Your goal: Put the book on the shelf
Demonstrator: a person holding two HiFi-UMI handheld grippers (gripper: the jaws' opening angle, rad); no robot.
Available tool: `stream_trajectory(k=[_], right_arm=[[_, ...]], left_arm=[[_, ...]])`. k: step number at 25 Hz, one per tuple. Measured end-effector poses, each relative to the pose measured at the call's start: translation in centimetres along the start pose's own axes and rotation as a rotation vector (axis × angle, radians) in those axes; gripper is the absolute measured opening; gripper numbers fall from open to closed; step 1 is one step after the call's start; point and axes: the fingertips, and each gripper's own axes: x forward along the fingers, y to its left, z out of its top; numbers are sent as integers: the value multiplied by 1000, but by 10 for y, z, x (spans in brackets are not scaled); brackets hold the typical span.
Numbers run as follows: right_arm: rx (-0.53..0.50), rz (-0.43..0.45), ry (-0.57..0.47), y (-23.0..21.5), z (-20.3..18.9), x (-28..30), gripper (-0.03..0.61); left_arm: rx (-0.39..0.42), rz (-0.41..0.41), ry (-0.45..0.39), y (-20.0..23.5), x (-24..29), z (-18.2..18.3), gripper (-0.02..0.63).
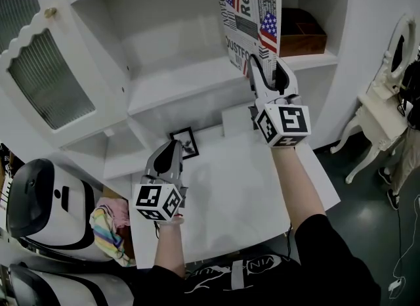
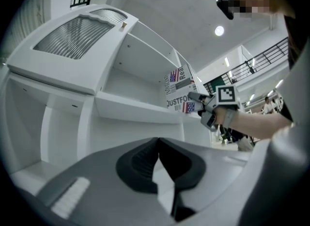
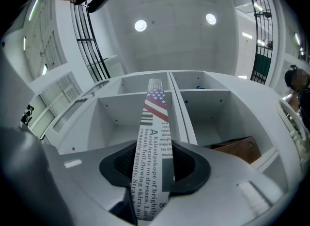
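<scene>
Book (image 1: 248,16) upright at upper centre, lower edge clamped in right claw (image 1: 264,75), long axis straight up from the jaws. It sits at the shelf (image 1: 177,88) mouth, just beside the divider (image 3: 180,108); whether it rests there is unclear. Left claw (image 1: 172,153) closed on nothing, lower left, well apart, over worktop (image 1: 230,193).

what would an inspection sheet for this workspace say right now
surface: white table, in front of the shelf unit
job's things: book held upright at the shelf unit's compartments
clutter: small framed picture on the table; brown box in the right compartment; striped cloth beside the table
grippers: right tool shut on book; left tool shut, empty, over the table
cables: thin cable on the floor at right
surroundings: white dressing table with mirror at right
</scene>
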Motion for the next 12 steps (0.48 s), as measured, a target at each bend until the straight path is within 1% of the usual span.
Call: stream_trajectory(k=[5, 9, 12], right_arm=[[-10, -50, 67, -8, -12, 14, 160], [-42, -68, 105, -10, -19, 23, 156], [-61, -106, 130, -14, -23, 27, 156]], left_arm=[[-3, -8, 0, 4, 6, -1, 0], [-9, -18, 2, 5, 12, -3, 0], [-14, -25, 7, 2, 16, -7, 0]])
